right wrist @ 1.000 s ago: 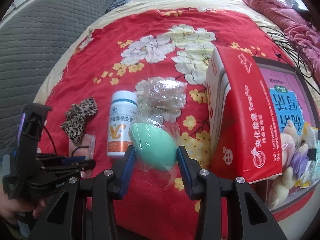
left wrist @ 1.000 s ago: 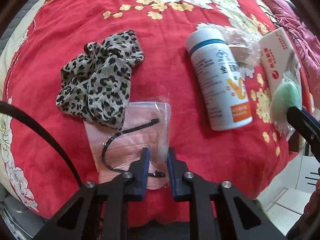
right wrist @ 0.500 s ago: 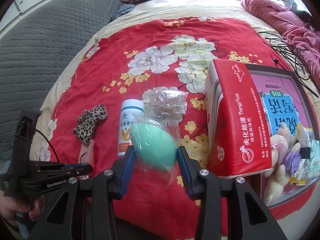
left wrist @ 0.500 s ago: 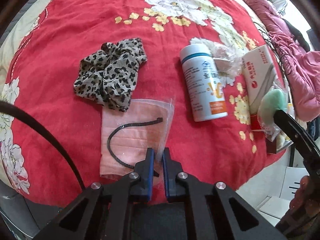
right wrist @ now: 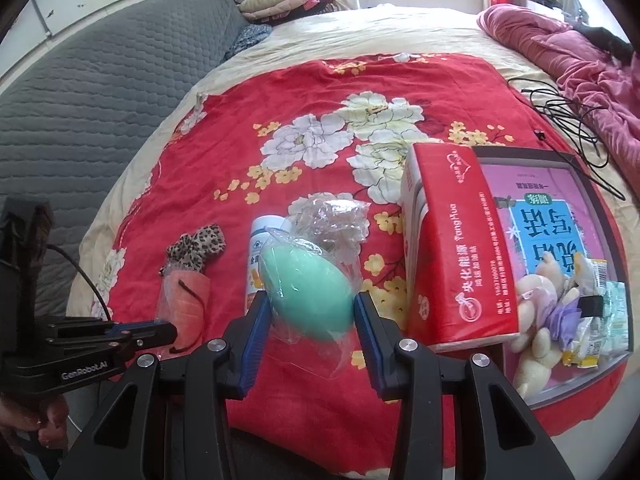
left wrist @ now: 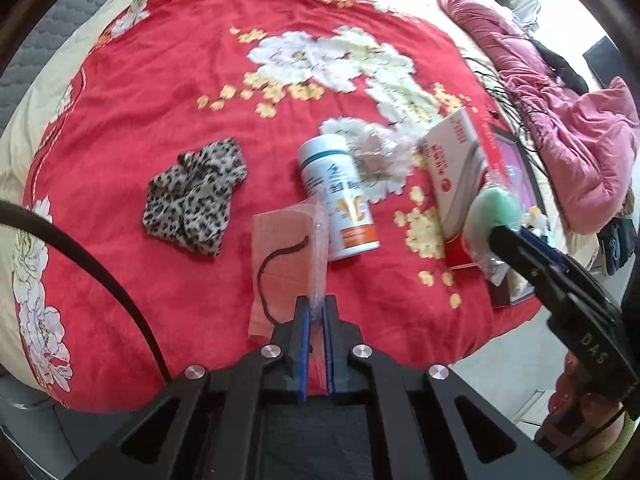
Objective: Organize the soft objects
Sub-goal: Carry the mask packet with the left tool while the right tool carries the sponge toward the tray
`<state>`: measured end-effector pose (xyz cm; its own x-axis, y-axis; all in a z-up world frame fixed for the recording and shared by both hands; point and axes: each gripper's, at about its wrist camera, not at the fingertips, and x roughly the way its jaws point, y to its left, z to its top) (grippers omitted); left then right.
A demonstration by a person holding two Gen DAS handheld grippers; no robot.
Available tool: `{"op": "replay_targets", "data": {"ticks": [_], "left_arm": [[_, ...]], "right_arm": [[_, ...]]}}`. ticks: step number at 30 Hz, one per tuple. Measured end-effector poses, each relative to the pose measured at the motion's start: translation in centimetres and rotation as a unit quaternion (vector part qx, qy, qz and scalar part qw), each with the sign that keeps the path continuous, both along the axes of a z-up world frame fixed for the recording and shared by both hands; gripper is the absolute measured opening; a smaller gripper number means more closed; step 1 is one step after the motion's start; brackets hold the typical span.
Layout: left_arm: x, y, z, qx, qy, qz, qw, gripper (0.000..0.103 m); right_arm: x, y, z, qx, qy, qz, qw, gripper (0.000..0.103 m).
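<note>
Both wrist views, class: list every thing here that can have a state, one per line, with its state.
Left gripper: shut on the pink bagged face mask.
Pink bagged face mask: lifted, hanging.
Right gripper: shut on the green bagged sponge egg.
Green bagged sponge egg: held, off the bed.
White pill bottle: lying down, capped.
Leopard-print scrunchie: crumpled on the red quilt.
Red tissue pack: resting on the shallow box.

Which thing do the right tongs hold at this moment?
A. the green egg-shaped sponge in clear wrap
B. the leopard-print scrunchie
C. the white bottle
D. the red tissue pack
A: in the right wrist view the green egg-shaped sponge sits gripped between the two blue pads of the right tongs, while the leopard-print scrunchie, white bottle and red tissue pack rest on the red bedspread.
</note>
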<state>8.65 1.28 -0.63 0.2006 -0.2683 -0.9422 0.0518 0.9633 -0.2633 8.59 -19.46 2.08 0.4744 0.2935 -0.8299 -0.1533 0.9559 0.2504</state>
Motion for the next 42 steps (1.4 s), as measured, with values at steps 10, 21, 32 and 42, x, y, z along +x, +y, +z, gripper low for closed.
{"op": "replay_targets", "data": {"ticks": [10,21,32,42], "left_arm": [[0.1,-2.3,3.0,-0.009,-0.032,-0.022,0.9992,0.005],[0.8,-5.7,6.4,-0.013,-0.066,-0.053,0.9963,0.004],[1.4,-11.9,8.9,-0.029,-0.091,-0.1,0.9904,0.004],[2.0,-19.3,9.5,-0.037,-0.098,-0.154,0.9825,0.004]], "right_arm": [[-0.6,-1.5,1.3,0.006,-0.013,-0.016,1.0,0.044],[-1.0,-4.3,3.5,0.016,-0.038,-0.042,0.998,0.044],[-1.9,-11.1,6.1,0.017,-0.061,-0.097,0.993,0.044],[-3.6,-19.3,6.9,0.001,-0.067,-0.165,0.984,0.044]]}}
